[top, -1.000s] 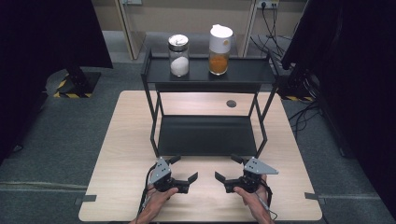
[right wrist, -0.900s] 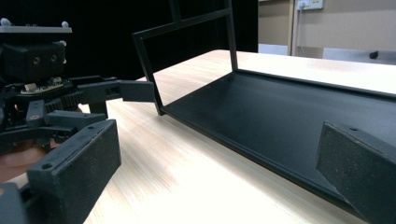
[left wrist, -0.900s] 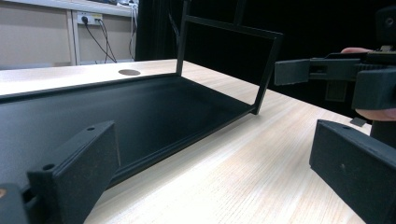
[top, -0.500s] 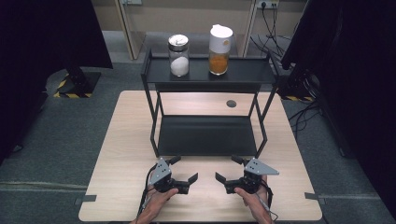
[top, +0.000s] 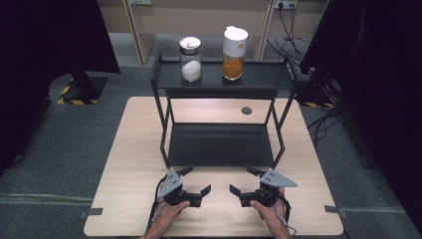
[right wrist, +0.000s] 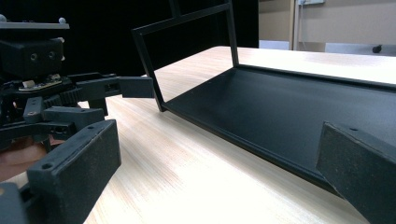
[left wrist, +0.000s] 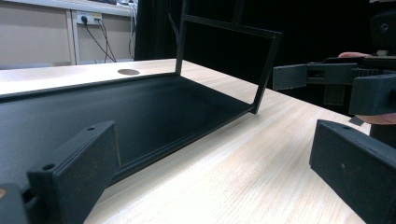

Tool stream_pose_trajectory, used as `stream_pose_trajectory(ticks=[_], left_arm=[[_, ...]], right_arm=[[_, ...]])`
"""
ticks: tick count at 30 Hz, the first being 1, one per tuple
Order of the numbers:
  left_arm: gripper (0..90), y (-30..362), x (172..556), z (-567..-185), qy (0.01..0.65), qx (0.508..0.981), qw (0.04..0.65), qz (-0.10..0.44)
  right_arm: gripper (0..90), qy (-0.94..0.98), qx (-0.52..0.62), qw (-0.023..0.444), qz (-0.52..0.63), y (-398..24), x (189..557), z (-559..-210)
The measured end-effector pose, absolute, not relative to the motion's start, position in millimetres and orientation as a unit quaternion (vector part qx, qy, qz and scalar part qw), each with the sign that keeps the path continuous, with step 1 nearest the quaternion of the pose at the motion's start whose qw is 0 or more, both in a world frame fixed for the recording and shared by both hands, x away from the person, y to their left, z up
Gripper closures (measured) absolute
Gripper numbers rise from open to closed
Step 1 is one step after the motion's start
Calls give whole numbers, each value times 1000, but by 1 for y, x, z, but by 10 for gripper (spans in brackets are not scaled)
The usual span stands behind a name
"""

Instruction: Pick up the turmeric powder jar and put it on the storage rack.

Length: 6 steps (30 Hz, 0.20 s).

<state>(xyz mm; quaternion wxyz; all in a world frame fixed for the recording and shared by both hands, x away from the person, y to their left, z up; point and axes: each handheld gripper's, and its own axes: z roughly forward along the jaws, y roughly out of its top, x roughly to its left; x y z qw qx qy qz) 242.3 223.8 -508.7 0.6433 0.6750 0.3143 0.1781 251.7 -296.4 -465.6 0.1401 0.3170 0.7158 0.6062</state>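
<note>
Looks like the very start here, nothing picked up yet. Going left to right in the high view: the left gripper (top: 198, 180) sits low and left of centre on the wooden table (top: 124, 164), jaws spread wide with nothing between them. The right gripper (top: 244, 180) mirrors it just right of centre, jaws also wide apart and empty, the two facing each other.

Nearest thing to both is the black rack (top: 219, 144), its lower shelf bare, just above them in the frame. On its top shelf, upper middle, stand a glass jar (top: 190, 59) of white stuff and, to its right, a white-lidded container (top: 234, 46) with orange contents.

My guess: next is a long reach forward and up to one of those, without clipping the frame. No readable labels or brands anywhere.
</note>
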Motion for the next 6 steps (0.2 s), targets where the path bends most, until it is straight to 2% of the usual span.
stream_pose_trajectory(ticks=[6], left_arm=[[9,224,242,-509,316,674,643,178]], right_arm=[[6,712,319,141,609,-298,251,-466]])
